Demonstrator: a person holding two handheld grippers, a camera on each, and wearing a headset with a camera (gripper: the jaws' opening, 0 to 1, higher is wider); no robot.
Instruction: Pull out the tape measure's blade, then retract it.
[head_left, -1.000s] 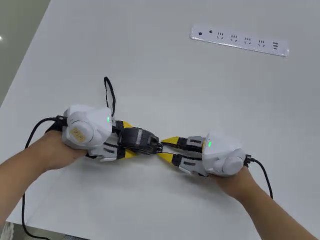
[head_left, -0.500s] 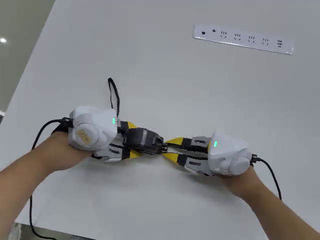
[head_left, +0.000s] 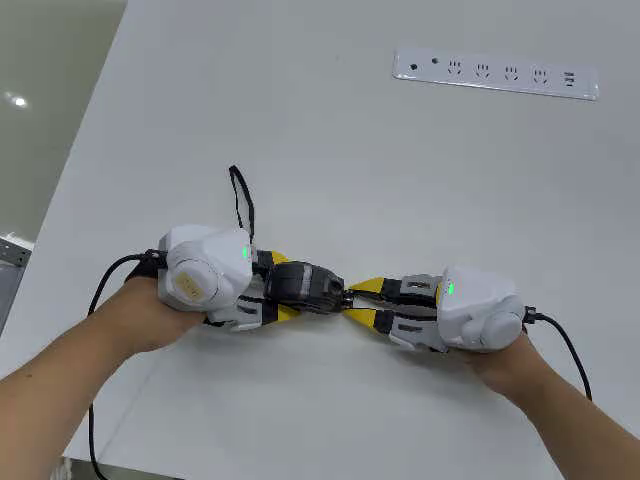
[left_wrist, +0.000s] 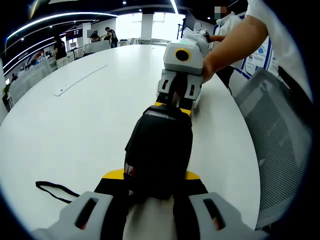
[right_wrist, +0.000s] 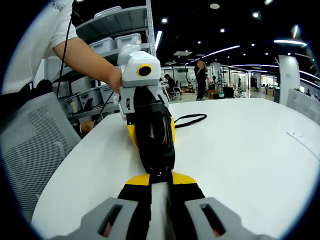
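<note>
Two tools share one tape measure (head_left: 308, 286): left tool (head_left: 280, 287) clamps its rigid, compact case; right tool (head_left: 357, 300) is pinched narrow at the mouth. Thin blade probably slippery, spring-loaded.

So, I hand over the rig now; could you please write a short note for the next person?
Left gripper: shut on the black plastic tape measure, over the white table.
Right gripper: jaws closed at the case's mouth; the blade tip is hidden there.
Done: case gripped. No blade is out yet.
Left to do: pull the blade out, then retract it.
</note>
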